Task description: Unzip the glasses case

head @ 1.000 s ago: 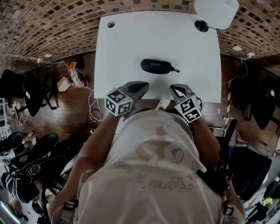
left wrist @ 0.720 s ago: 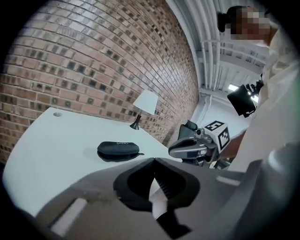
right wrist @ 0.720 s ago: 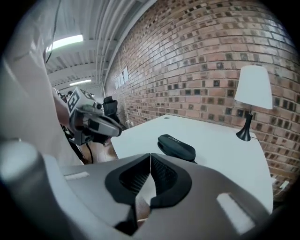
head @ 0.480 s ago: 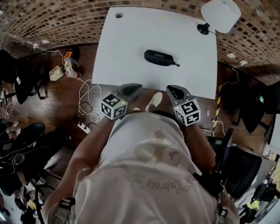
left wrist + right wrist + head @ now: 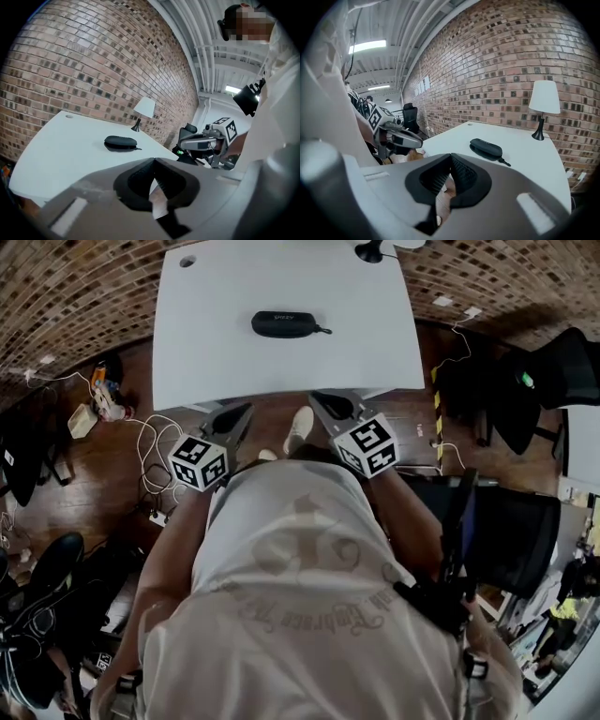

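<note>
The glasses case (image 5: pixel 286 324) is lying closed on the white table (image 5: pixel 187 352), on the far half of its top, with its pull tab pointing toward the table's right side. Both tools are being held short of the table's near edge, above the wooden floor (image 5: pixel 75 484) and well apart from the case. The left gripper (image 5: pixel 246 411) is being held clenched, its jaws pressed together with nothing between them; in its own view the case is lying ahead and slightly to the left. The right gripper (image 5: pixel 319 397) is likewise being held closed and empty, with the case ahead and to the right in its own view. A lamp (image 5: pixel 543 101) is standing on the table beyond the case, before a brick wall (image 5: pixel 487 61).
</note>
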`<action>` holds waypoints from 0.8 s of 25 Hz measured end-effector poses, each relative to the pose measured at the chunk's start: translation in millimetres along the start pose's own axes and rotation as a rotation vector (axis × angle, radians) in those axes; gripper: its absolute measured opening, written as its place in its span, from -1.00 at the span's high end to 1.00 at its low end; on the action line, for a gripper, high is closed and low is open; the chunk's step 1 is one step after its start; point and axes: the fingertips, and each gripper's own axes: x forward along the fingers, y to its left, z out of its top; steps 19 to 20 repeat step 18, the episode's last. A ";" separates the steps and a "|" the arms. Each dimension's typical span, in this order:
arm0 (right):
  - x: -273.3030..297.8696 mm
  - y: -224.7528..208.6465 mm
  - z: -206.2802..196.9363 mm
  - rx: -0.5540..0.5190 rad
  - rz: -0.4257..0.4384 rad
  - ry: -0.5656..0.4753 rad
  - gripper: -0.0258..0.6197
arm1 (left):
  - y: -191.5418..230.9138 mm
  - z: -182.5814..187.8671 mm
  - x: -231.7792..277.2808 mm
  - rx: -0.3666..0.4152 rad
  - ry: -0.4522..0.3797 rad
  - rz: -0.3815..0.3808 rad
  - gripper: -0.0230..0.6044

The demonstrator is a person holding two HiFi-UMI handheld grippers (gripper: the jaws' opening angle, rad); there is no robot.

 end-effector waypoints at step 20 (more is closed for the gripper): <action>-16.2 9.6 -22.5 0.218 -0.018 -0.035 0.89 | -21.4 -24.2 -2.2 0.007 0.069 -0.051 0.91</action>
